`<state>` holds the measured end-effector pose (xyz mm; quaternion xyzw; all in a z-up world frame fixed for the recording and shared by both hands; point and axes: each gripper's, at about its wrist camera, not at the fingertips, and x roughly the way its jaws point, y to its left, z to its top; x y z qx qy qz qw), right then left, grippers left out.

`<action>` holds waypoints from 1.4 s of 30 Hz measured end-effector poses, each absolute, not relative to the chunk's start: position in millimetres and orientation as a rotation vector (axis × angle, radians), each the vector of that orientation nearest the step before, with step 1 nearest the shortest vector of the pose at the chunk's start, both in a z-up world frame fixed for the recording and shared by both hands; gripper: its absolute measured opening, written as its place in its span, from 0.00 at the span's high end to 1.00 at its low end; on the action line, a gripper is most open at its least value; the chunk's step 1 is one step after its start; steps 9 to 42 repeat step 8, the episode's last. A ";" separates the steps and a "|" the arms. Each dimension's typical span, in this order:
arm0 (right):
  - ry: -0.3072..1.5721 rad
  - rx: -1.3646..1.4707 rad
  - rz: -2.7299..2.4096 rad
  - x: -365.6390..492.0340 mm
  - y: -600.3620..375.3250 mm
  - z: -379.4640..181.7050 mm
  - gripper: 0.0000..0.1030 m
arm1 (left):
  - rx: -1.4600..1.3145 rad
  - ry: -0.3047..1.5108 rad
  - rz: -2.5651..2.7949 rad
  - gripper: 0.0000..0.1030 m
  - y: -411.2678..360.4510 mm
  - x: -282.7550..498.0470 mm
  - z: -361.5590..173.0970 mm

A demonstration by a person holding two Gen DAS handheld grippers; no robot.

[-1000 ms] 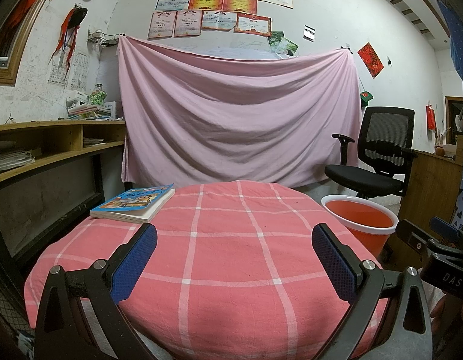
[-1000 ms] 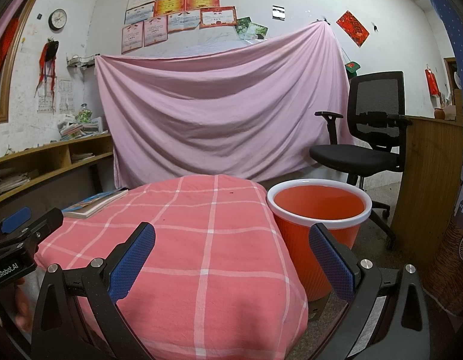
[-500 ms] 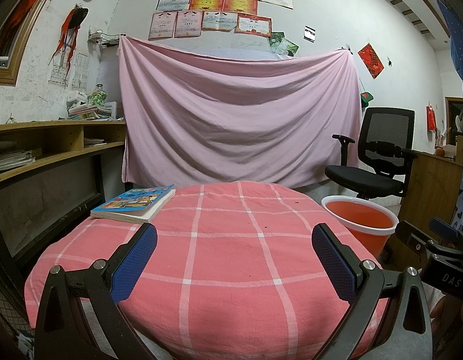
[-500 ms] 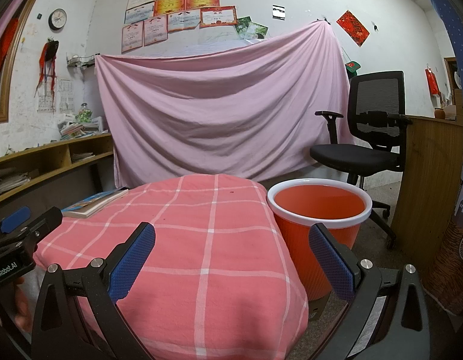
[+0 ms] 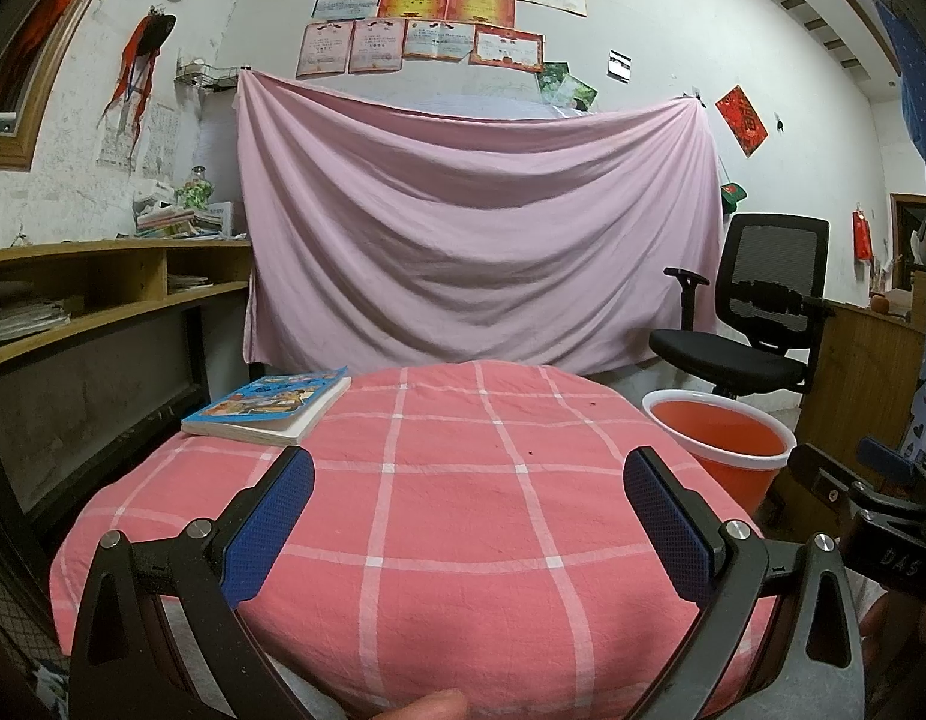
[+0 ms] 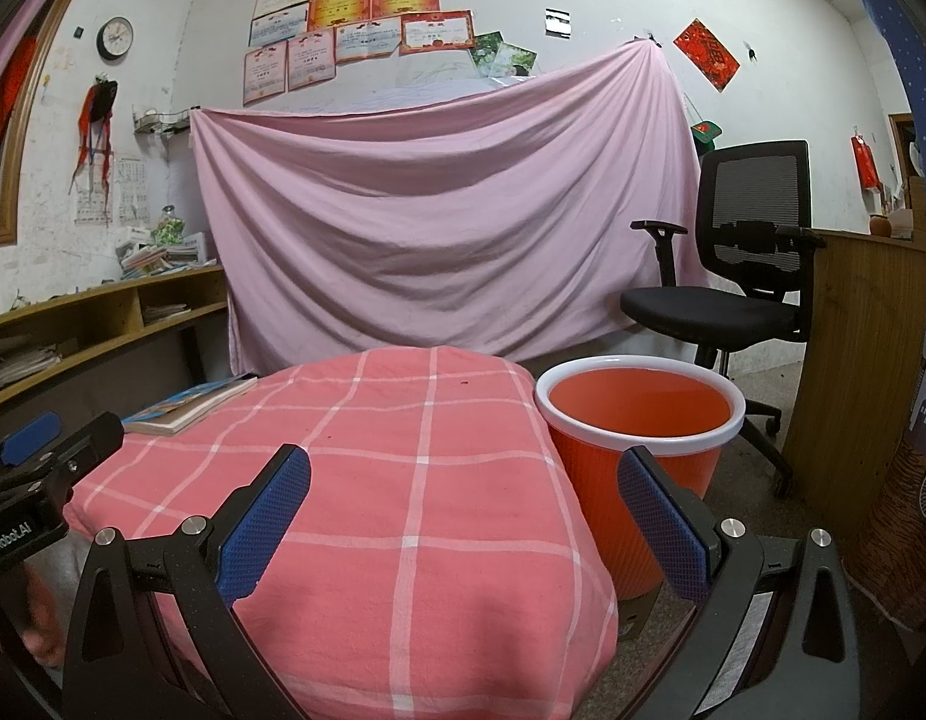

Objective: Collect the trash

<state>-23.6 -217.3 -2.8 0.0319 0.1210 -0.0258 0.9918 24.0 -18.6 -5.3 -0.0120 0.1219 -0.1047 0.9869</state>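
Observation:
An orange trash bin with a white rim (image 5: 719,443) stands on the floor at the table's right side; it shows larger in the right wrist view (image 6: 638,420). The bin looks empty inside. The round table has a pink checked cloth (image 5: 451,480), also in the right wrist view (image 6: 367,480). I see no trash on the cloth, only tiny dark specks. My left gripper (image 5: 469,516) is open and empty above the table's near edge. My right gripper (image 6: 463,516) is open and empty, between the table edge and the bin.
A colourful book (image 5: 270,405) lies at the table's far left (image 6: 190,405). A black office chair (image 5: 751,324) stands behind the bin. A wooden shelf unit (image 5: 103,300) runs along the left wall. A pink sheet (image 5: 475,228) hangs behind. A wooden counter (image 6: 865,360) is at right.

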 end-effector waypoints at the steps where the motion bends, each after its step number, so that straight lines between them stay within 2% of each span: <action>1: 0.243 0.064 -0.052 -23.6 -217.2 -2.7 0.00 | -0.026 0.244 -0.206 0.02 -17.8 25.0 -4.0; 42: 0.244 0.065 -0.052 -23.5 -216.7 -2.2 0.00 | -0.029 0.247 -0.188 0.02 -15.3 29.9 -3.8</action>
